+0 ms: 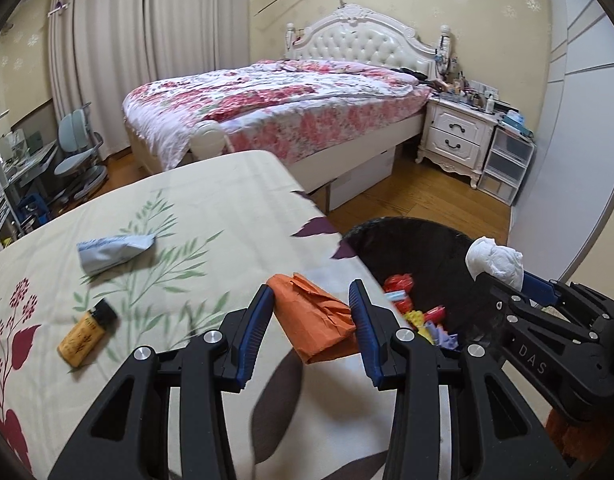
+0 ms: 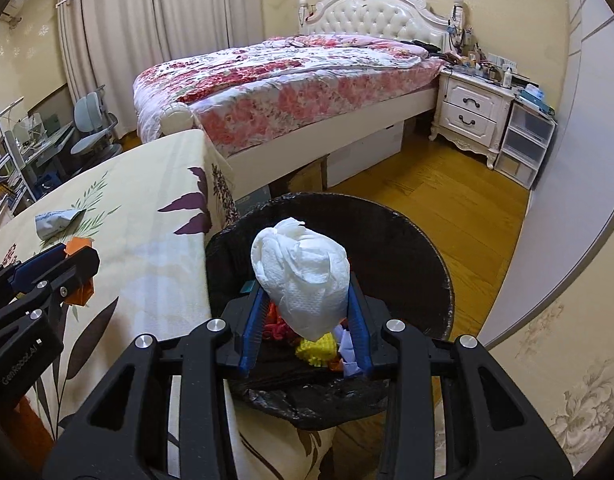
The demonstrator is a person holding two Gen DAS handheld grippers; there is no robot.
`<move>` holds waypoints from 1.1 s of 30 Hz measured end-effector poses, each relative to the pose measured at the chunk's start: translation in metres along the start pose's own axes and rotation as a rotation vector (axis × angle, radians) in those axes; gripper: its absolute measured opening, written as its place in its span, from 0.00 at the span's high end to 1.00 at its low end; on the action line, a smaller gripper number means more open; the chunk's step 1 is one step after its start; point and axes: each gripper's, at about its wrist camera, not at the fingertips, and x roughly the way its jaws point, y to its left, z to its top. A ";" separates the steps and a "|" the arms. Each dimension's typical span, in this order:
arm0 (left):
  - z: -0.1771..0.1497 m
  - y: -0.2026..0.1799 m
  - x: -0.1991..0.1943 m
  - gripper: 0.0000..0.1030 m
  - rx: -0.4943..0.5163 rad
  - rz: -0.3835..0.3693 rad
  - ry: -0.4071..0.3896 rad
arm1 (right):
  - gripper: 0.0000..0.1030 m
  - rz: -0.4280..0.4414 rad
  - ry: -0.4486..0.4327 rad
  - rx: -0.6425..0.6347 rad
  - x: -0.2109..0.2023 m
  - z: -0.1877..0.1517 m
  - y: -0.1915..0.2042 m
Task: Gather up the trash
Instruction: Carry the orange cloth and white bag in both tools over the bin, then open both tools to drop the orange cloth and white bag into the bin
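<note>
Right hand-held gripper (image 2: 307,312) clamps white tissue wad (image 2: 301,276) directly above black-lined bin (image 2: 427,264).
Left hand-held gripper (image 1: 313,320) open, fingers straddling orange paper (image 1: 319,320) at counter (image 1: 211,200) edge.
Risk: wad clings to pads (image 2: 253,328), or paper nudged off edge, missing bin.

The tabletop (image 1: 211,200) lies bare between the grey pouch (image 1: 111,254), the lighter (image 1: 87,332) and the orange paper (image 1: 319,320), so a hand-held gripper could pass among them. The bin (image 2: 427,248) stands just beside the tabletop edge, its mouth partly blocked by the white tissue wad (image 2: 303,276). Behind the bin, bare floor (image 2: 447,192) runs to the bed (image 2: 291,92).
</note>
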 end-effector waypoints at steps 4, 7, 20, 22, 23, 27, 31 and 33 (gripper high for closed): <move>0.007 -0.015 0.007 0.59 0.018 -0.010 -0.011 | 0.65 -0.022 -0.008 0.017 0.003 0.001 -0.013; 0.011 -0.024 0.014 0.59 0.029 -0.012 -0.013 | 0.65 -0.034 -0.015 0.029 0.005 0.002 -0.021; 0.025 -0.047 0.045 0.59 0.060 -0.009 -0.002 | 0.65 -0.062 -0.011 0.056 0.021 0.006 -0.039; 0.026 -0.049 0.048 0.59 0.070 -0.004 -0.002 | 0.65 -0.062 -0.007 0.059 0.023 0.007 -0.040; 0.026 -0.051 0.049 0.59 0.073 -0.004 -0.001 | 0.65 -0.061 -0.005 0.060 0.025 0.007 -0.040; 0.024 -0.058 0.055 0.58 0.084 -0.008 0.010 | 0.65 -0.065 0.001 0.060 0.028 0.006 -0.044; 0.024 -0.061 0.061 0.58 0.089 -0.010 0.023 | 0.65 -0.067 0.007 0.063 0.030 0.006 -0.047; 0.024 -0.062 0.063 0.58 0.093 -0.010 0.027 | 0.65 -0.068 0.010 0.066 0.032 0.006 -0.049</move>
